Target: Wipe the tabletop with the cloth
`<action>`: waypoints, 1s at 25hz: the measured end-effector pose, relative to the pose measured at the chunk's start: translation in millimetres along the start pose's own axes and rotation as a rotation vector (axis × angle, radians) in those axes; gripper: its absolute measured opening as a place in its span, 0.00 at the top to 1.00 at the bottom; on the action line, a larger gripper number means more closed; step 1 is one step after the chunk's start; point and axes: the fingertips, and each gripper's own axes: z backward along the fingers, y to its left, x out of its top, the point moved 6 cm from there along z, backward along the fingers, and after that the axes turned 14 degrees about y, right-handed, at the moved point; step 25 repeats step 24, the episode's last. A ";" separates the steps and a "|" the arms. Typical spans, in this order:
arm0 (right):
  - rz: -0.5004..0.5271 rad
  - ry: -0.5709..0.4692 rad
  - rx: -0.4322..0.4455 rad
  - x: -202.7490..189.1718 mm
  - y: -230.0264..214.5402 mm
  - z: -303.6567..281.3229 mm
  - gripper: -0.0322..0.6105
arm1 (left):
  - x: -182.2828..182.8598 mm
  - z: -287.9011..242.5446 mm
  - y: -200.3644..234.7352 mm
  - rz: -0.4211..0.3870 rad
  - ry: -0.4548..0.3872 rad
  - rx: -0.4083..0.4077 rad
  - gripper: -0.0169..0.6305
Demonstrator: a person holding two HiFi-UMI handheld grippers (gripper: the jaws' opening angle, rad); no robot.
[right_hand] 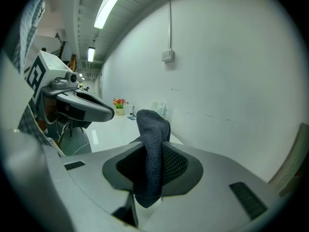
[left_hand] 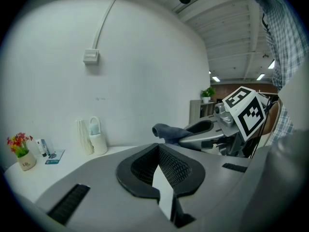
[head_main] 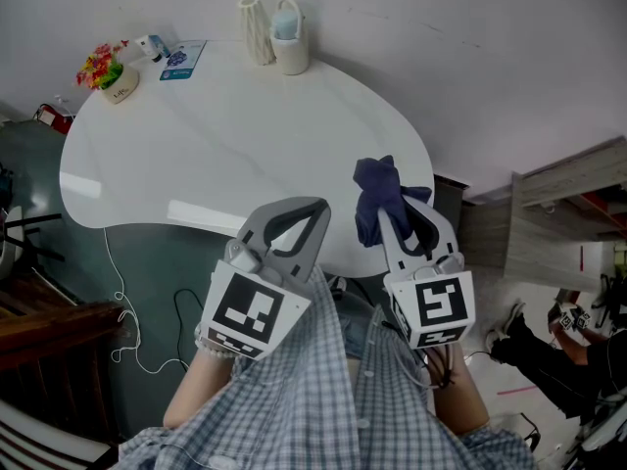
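Note:
A dark blue cloth [head_main: 378,190] hangs bunched from my right gripper [head_main: 394,215], which is shut on it above the near right edge of the white rounded table [head_main: 216,135]. In the right gripper view the cloth [right_hand: 153,129] stands up between the pads and droops below them. My left gripper [head_main: 317,207] is held beside it over the table's near edge, shut with nothing in it. The left gripper view shows its tips [left_hand: 158,147] meeting, with the cloth [left_hand: 166,129] in the right gripper off to the right.
At the table's far side stand a flower pot [head_main: 113,74], a small bottle [head_main: 152,47], a blue card [head_main: 182,60], a white ribbed vase [head_main: 257,29] and a white handled cup [head_main: 290,45]. The wall runs behind them. A white cable [head_main: 122,311] lies on the floor at left. A wooden cabinet [head_main: 563,213] stands right.

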 end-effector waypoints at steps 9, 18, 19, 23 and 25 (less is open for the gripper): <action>-0.010 0.000 0.009 -0.3 0.7 -2.2 0.82 | -1.5 0.3 1.7 0.000 0.000 0.001 0.97; -0.029 0.001 0.016 -0.4 1.8 -1.2 0.82 | -2.3 1.8 1.2 0.001 -0.002 -0.001 0.97; -0.029 0.002 0.016 -0.4 1.8 -1.2 0.82 | -2.3 1.8 1.3 0.001 -0.001 -0.002 0.97; -0.027 0.002 0.018 -0.8 3.0 0.3 0.82 | -2.9 3.2 0.1 -0.001 0.001 -0.001 0.97; -0.027 0.002 0.019 -1.0 3.4 0.9 0.82 | -3.0 3.6 -0.5 -0.001 0.002 -0.001 0.97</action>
